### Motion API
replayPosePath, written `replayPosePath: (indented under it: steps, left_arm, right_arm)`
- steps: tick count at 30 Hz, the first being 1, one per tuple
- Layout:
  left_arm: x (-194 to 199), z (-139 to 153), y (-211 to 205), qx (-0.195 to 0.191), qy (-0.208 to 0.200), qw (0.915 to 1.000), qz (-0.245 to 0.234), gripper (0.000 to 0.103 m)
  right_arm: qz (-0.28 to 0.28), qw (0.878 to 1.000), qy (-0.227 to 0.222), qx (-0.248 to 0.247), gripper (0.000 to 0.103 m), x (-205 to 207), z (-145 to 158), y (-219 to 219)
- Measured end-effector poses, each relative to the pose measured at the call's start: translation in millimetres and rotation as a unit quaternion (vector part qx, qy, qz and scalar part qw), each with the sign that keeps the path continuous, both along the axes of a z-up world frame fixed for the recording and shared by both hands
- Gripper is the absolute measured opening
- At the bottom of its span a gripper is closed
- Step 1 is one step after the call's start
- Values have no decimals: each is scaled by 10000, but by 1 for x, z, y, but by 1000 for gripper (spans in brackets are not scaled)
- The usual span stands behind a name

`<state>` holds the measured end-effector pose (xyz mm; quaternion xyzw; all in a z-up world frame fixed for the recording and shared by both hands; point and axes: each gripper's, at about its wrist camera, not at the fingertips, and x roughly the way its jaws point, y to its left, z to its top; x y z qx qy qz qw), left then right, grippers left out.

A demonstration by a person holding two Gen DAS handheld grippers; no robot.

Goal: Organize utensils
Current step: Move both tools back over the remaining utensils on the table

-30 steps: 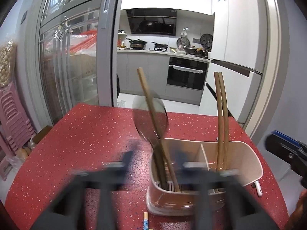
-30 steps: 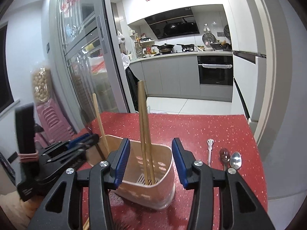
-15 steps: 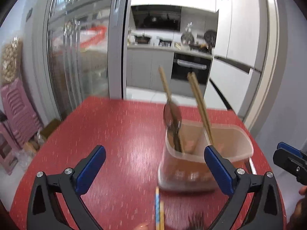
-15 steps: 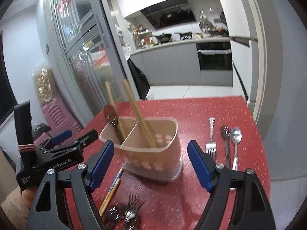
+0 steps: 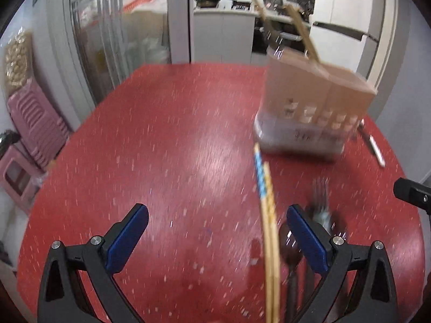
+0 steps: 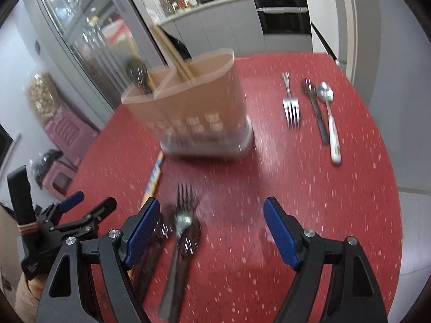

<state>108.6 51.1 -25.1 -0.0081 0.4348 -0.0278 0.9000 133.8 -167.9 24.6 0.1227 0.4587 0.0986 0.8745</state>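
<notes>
A beige divided utensil holder (image 5: 315, 107) (image 6: 188, 107) stands on the red table (image 5: 161, 161) with wooden chopsticks (image 6: 172, 51) and a dark spoon (image 6: 137, 75) in it. My left gripper (image 5: 215, 239) is open and empty, low over the table near a pair of chopsticks (image 5: 266, 215) and a dark spoon (image 5: 289, 253) lying flat. My right gripper (image 6: 210, 231) is open and empty above a fork (image 6: 183, 215) and dark spoons (image 6: 191, 239). Beyond the holder lie a fork (image 6: 291, 105), a dark spoon (image 6: 315, 107) and a white-handled spoon (image 6: 330, 118).
The table's right edge (image 6: 388, 134) drops to a grey floor. Pink plastic stools (image 5: 29, 134) stand left of the table by glass sliding doors (image 5: 113, 40). A kitchen with an oven (image 6: 282, 18) lies behind. The left gripper also shows in the right wrist view (image 6: 67, 220).
Both grippers have pulled back from the holder and dropped toward the near table. The jaws have opened wide. The loose cutlery near the front edge has come into view.
</notes>
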Motion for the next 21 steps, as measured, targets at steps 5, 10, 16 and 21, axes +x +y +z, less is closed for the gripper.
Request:
replayPosePath:
  steps: [5, 10, 16, 21]
  left_arm:
    - [-11, -23, 5, -135, 376, 9992, -72, 103]
    - [-22, -37, 0, 83, 471, 9986, -223, 103]
    - [-24, -45, 4, 59, 555, 9982, -238, 103]
    - [-15, -44, 10, 9, 581, 9981, -189, 103]
  right_arm:
    - [74, 9986, 496, -167, 82, -10, -25, 11]
    - [112, 9956, 835, -402, 82, -19, -42, 21]
    - [169, 9929, 974, -662, 82, -26, -50, 31]
    - [230, 9912, 978, -858, 82, -26, -52, 41]
